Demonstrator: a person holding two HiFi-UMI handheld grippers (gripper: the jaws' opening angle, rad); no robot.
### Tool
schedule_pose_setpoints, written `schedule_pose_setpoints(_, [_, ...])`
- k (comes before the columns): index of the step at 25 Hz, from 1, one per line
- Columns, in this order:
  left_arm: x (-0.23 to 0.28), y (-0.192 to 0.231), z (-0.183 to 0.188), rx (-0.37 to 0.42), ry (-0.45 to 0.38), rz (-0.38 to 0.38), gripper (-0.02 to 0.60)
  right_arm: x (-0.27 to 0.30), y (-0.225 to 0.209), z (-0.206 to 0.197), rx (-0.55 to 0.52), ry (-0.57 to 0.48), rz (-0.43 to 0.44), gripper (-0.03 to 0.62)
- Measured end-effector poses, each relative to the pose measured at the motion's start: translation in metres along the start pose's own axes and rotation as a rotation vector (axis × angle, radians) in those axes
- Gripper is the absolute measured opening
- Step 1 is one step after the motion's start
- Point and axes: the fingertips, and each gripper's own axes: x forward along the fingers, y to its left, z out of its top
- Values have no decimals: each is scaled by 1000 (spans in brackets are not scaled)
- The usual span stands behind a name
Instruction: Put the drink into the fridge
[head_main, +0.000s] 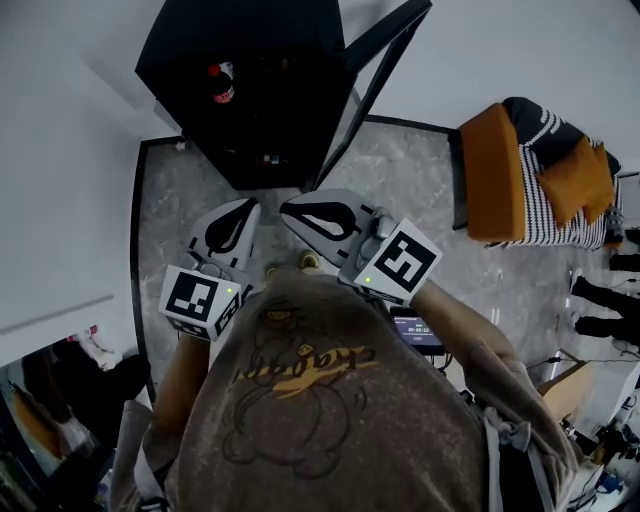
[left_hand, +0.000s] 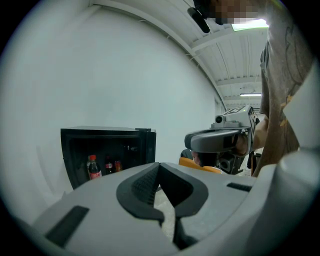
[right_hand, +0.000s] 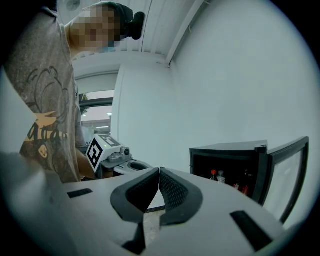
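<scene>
**Drink upright in the open fridge, both grippers closed on nothing**

The drink (left_hand: 93, 167), a red-capped cola bottle, stands upright inside the fridge (head_main: 250, 130) close to its left wall. Its long axis is vertical, cap up, with smaller bottles just beside it on the right. The fridge door (head_main: 385, 55) is swung wide to the right. Bare floor (head_main: 420, 190) lies between fridge and person. The left gripper (left_hand: 159, 166) and right gripper (right_hand: 159, 171) hang side by side, fingers (right_hand: 172, 192) pressed together, empty.

- The grey marbled floor (head_main: 420, 190) has a dark border along its left and far edges.
- A black fridge (head_main: 270, 50) stands on it at the far side, door open.
- A red-capped bottle (head_main: 221, 84) stands inside the fridge.
- An orange armchair (head_main: 490, 175) stands on the floor at the right.
</scene>
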Motion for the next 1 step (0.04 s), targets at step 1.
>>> schedule_pose_setpoints(1, [0, 1, 0, 1, -2, 2, 6, 0, 0, 0, -3, 3, 4, 18])
